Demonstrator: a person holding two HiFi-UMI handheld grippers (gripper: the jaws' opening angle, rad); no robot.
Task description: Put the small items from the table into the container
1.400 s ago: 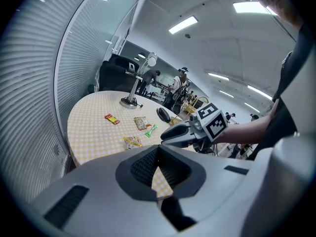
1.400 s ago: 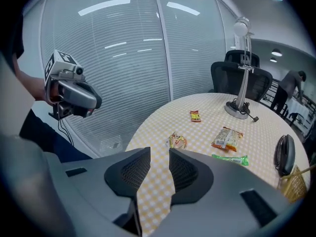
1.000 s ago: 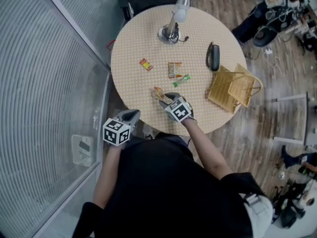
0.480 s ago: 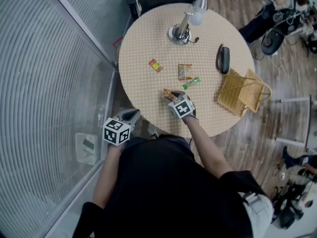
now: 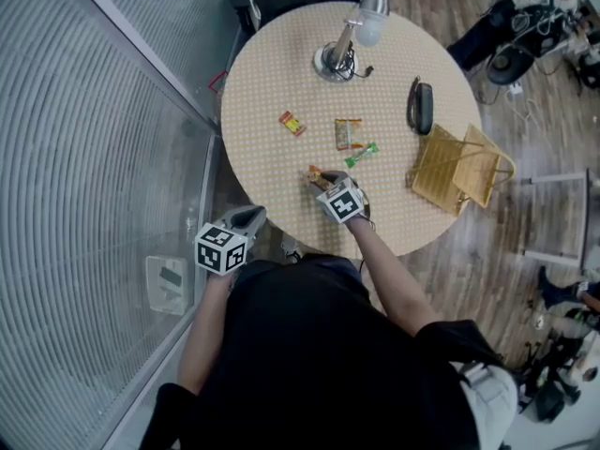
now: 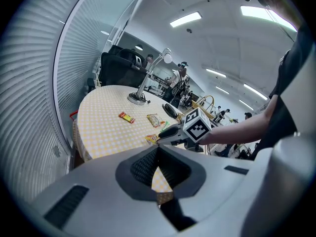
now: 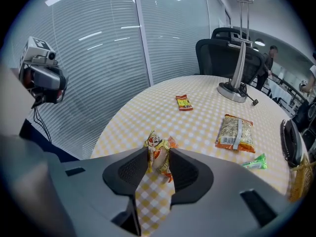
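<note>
The yellow-orange snack packet (image 7: pixel 157 146) stands at the round surface's (image 5: pixel 281 73) six o'clock edge. The right claw (image 7: pixel 159 158) is closing on it, pads touching both sides. The wicker basket (image 5: pixel 448 172) sits at four o'clock. The left claw (image 6: pixel 158 149), pinched together and empty, hangs off the surface at seven o'clock.

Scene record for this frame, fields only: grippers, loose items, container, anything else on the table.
right gripper: jaws closing on yellow snack packet, at the table's near edge
left gripper: shut, nothing between the jaws, held off the table
loose items: red packet, beige packet, green packet
container: wicker basket, at the table's right edge
other: desk lamp, black case
</note>
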